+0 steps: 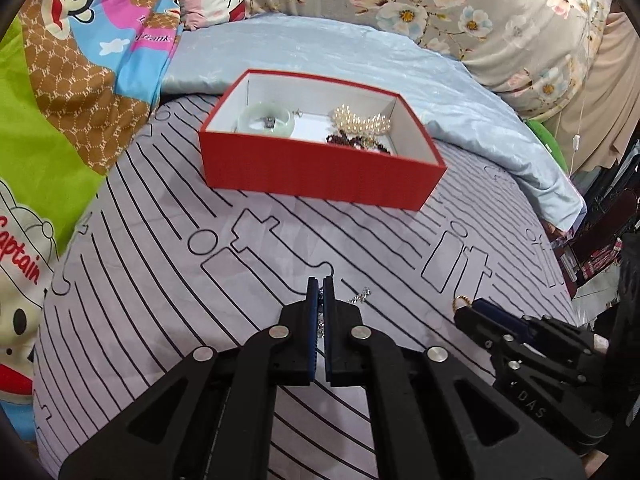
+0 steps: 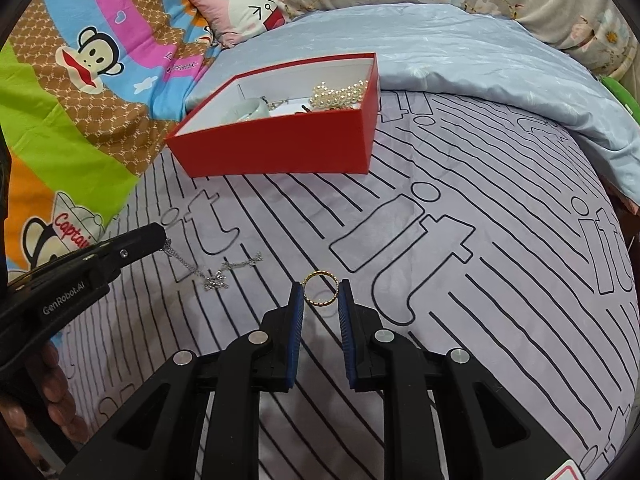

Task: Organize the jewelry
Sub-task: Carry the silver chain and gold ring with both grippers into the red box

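While both tools work low over the striped bed sheet (image 2: 460, 280), each has its own piece. The left hand-held gripper (image 1: 320, 286) is closed on a silver chain necklace (image 2: 216, 276); in the right wrist view the chain runs taut from its tip down to a pendant that trails on the sheet just below, so the pinch at one end probably serves to draw the whole length up without tangling. The right hand-held gripper (image 2: 320, 294) grips a gold ring (image 2: 320, 293) across its width at the fingertips, with its far edge projecting beyond them. Ahead of both, well apart, sits the red box (image 1: 320, 176), open-topped, already holding a pale green bangle (image 1: 266, 122), a pearl strand (image 1: 362, 119) and dark beads (image 1: 356, 143); it looks like the place meant for both pieces.
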`<act>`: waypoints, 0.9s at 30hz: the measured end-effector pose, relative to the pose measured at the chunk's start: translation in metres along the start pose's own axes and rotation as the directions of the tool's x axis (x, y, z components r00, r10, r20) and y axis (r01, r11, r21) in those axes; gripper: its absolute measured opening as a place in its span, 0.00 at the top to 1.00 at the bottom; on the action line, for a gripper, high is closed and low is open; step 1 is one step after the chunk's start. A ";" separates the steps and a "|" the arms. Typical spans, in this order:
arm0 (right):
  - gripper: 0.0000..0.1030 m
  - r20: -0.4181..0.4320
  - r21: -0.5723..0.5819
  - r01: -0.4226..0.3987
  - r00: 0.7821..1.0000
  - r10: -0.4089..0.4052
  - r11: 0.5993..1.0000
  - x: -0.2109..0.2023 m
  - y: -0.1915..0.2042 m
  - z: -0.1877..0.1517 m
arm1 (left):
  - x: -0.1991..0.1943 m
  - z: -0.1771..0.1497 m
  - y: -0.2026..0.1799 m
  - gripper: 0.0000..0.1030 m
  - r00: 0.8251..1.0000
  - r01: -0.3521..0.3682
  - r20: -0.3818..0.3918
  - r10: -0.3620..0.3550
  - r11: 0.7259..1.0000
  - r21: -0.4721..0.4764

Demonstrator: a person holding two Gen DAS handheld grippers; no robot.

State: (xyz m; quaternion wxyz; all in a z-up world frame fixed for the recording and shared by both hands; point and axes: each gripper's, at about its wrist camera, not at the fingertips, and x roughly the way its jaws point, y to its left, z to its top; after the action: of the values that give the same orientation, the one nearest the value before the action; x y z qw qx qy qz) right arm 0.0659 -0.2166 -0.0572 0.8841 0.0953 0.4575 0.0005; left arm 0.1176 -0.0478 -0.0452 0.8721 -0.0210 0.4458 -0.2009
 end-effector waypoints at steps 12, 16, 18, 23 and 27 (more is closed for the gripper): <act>0.84 0.060 -0.049 -0.014 0.998 0.017 0.999 -0.030 0.018 0.034 | -0.054 0.050 -0.003 0.99 0.993 0.014 0.120 -0.016 1.000 0.024; 0.84 0.077 -0.065 -0.040 0.996 0.045 0.997 -0.038 0.026 0.054 | -0.073 0.078 -0.009 0.99 0.985 0.014 0.174 -0.021 0.999 0.044; 0.84 0.088 -0.081 -0.043 0.995 0.050 0.996 -0.042 0.030 0.067 | -0.081 0.091 -0.009 0.99 0.979 0.012 0.201 -0.022 0.999 0.049; 0.84 0.125 -0.109 -0.058 0.990 0.072 0.992 -0.049 0.039 0.101 | -0.096 0.132 -0.017 0.99 0.962 -0.004 0.272 -0.017 0.997 0.076; 0.84 0.151 -0.126 -0.053 0.986 0.072 0.991 -0.048 0.043 0.129 | -0.103 0.165 -0.023 0.99 0.948 -0.010 0.319 -0.019 0.996 0.090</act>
State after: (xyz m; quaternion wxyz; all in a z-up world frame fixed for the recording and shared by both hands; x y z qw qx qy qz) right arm 0.1458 -0.2005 0.0619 0.9208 0.0552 0.3830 0.0486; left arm 0.1859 -0.0545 0.1387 0.9322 -0.0146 0.2893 -0.2168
